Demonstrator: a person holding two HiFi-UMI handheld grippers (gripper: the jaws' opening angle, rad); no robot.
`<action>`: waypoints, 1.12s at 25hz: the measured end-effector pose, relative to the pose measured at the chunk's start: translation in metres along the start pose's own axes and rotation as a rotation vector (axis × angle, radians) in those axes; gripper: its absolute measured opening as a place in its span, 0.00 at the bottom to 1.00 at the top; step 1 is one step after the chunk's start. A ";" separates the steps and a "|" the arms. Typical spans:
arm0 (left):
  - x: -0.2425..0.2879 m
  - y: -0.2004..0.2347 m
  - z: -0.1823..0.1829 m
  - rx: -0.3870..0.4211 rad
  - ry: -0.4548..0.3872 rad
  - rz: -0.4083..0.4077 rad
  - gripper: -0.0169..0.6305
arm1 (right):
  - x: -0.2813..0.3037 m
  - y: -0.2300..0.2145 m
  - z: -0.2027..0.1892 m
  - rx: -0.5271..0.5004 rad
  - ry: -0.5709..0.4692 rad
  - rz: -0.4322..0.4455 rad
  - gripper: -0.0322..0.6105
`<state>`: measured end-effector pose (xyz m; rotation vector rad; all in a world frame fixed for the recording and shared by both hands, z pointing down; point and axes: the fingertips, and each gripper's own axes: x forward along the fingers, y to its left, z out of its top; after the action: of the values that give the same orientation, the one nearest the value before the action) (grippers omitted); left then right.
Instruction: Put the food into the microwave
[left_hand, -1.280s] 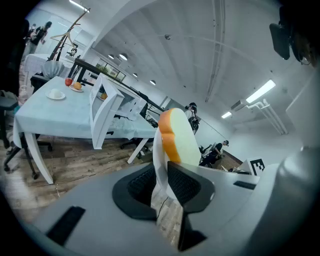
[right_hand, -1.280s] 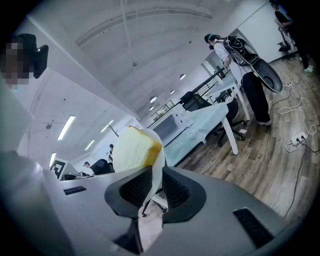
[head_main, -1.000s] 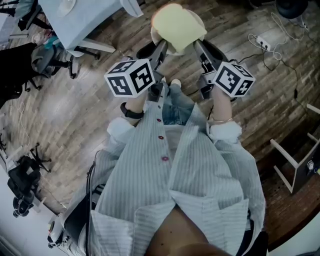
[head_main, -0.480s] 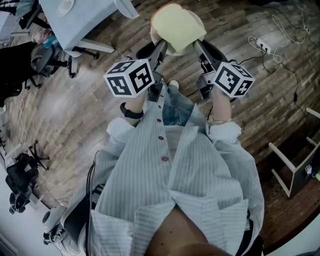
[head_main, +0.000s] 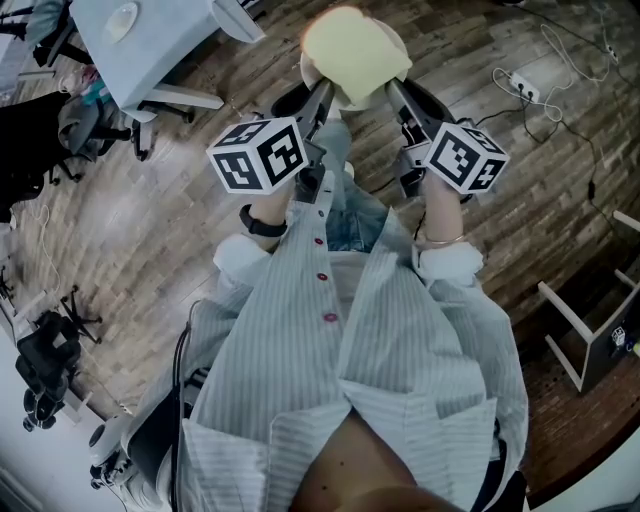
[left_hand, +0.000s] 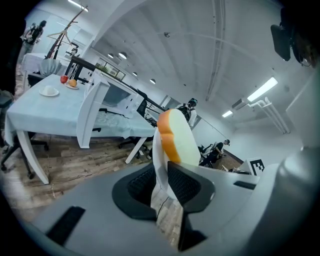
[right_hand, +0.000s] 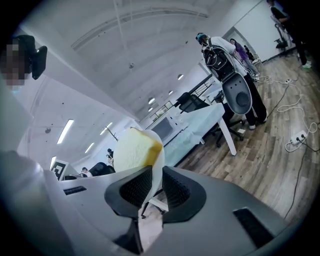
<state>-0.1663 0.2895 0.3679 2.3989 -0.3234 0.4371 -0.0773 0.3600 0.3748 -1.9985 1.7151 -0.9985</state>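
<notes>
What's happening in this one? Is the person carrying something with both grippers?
Yes. A person holds a white plate with a slice of bread on it. The left gripper and the right gripper are each clamped on opposite sides of the rim. The plate is up in the air over the wooden floor, away from the cloth-covered table. The food is not yet in a microwave.

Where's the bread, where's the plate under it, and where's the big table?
bread (head_main: 352, 45), head view, the middle of its pale top face.
plate (left_hand: 159, 165), left gripper view, its thin white rim, below the bread.
table (head_main: 165, 45), head view, a bare part of its top.
</notes>
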 end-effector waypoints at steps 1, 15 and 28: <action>0.003 0.001 0.002 0.001 0.001 -0.001 0.13 | 0.002 -0.001 0.002 0.000 -0.002 0.000 0.17; 0.079 0.030 0.064 -0.014 0.001 -0.018 0.13 | 0.069 -0.042 0.060 0.012 0.003 -0.032 0.17; 0.141 0.064 0.129 -0.029 -0.029 -0.003 0.13 | 0.145 -0.069 0.117 0.023 0.010 -0.002 0.17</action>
<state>-0.0296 0.1409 0.3664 2.3791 -0.3375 0.3937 0.0578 0.2147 0.3797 -1.9843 1.6994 -1.0260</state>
